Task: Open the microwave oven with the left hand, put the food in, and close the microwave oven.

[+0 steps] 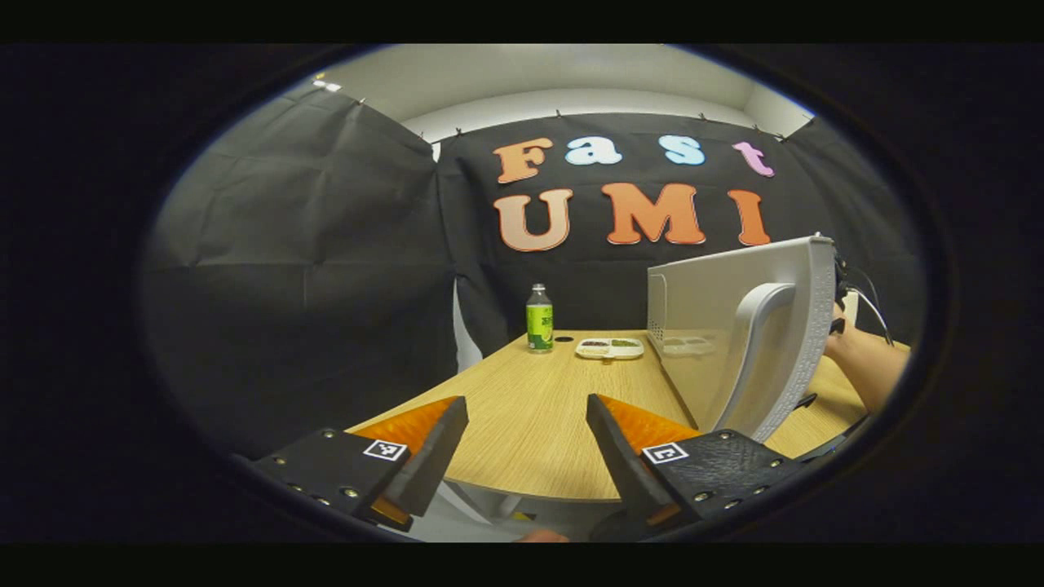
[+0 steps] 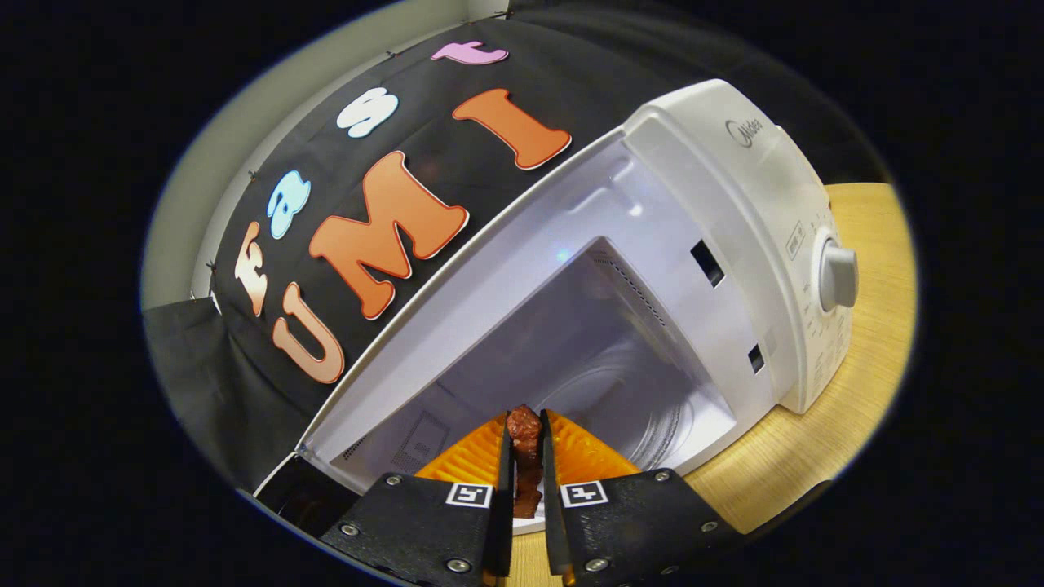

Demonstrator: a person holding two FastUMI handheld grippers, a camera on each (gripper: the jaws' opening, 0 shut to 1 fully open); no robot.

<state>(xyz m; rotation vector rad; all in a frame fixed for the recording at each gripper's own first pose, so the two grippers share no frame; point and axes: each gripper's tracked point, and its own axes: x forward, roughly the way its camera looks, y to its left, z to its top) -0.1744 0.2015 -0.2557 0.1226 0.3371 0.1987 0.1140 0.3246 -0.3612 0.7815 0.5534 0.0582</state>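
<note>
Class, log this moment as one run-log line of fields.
door: open | right gripper: shut on food, at microwave cavity mouth | left gripper: open, empty | tray: on table

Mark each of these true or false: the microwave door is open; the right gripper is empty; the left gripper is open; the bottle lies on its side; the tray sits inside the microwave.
1. The microwave door is open. True.
2. The right gripper is empty. False: it is shut on a reddish-brown piece of food.
3. The left gripper is open. True.
4. The bottle lies on its side. False: it stands upright on the table.
5. The tray sits inside the microwave. False: it rests on the table beside the bottle.
</note>
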